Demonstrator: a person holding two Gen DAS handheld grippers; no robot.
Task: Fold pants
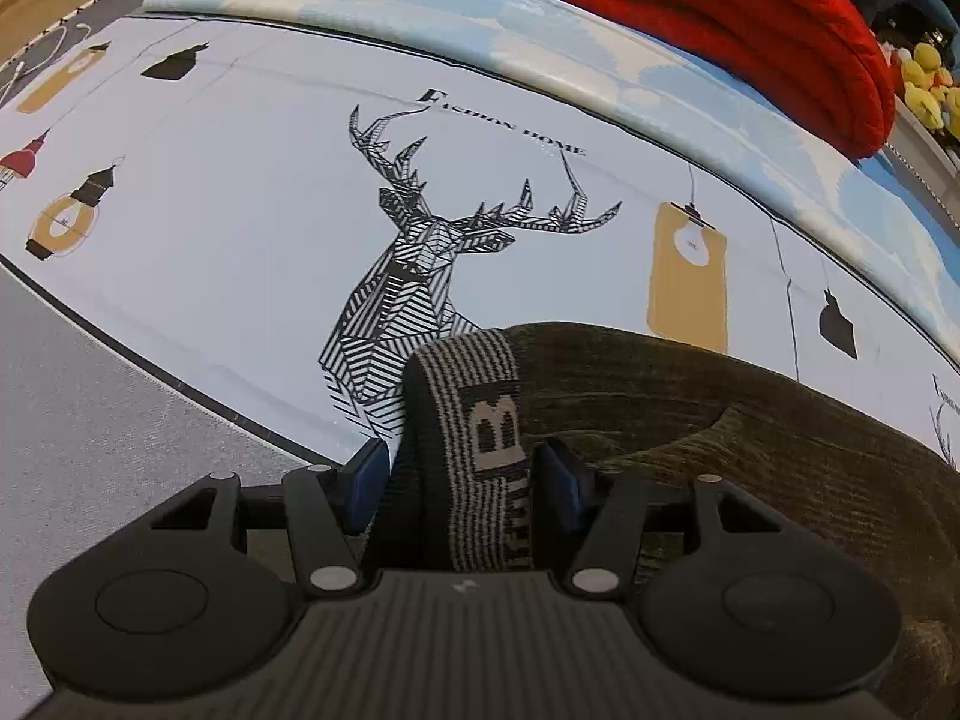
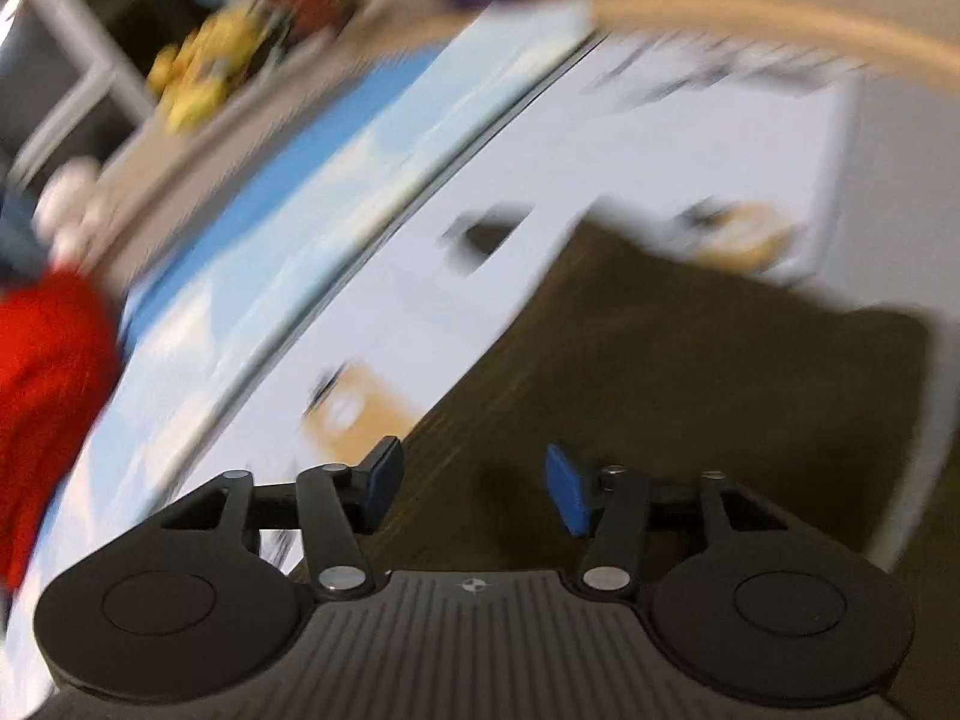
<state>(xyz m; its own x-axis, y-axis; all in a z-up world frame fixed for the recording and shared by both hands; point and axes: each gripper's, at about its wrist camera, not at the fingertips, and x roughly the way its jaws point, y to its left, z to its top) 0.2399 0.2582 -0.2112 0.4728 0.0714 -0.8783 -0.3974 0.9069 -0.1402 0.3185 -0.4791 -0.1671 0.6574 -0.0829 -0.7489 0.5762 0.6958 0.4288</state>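
The dark olive corduroy pants (image 1: 750, 420) lie on a white bed sheet (image 1: 240, 210) printed with a deer and lamps. Their grey-striped waistband (image 1: 474, 396), marked with a letter B, runs between the blue pads of my left gripper (image 1: 465, 480). A sliver of sheet shows beside the left pad, so the jaws stand open around the band. In the blurred right wrist view my right gripper (image 2: 474, 489) hangs open over the pants (image 2: 690, 372), with nothing between its pads (image 2: 567, 492).
A light blue blanket (image 1: 420, 6) borders the sheet's far side. A red knitted garment (image 1: 750, 18) is heaped on it, seen again as the red garment (image 2: 48, 390) at left. Yellow toys (image 1: 927, 84) sit beyond the bed edge. Grey bedding (image 1: 90, 420) lies at lower left.
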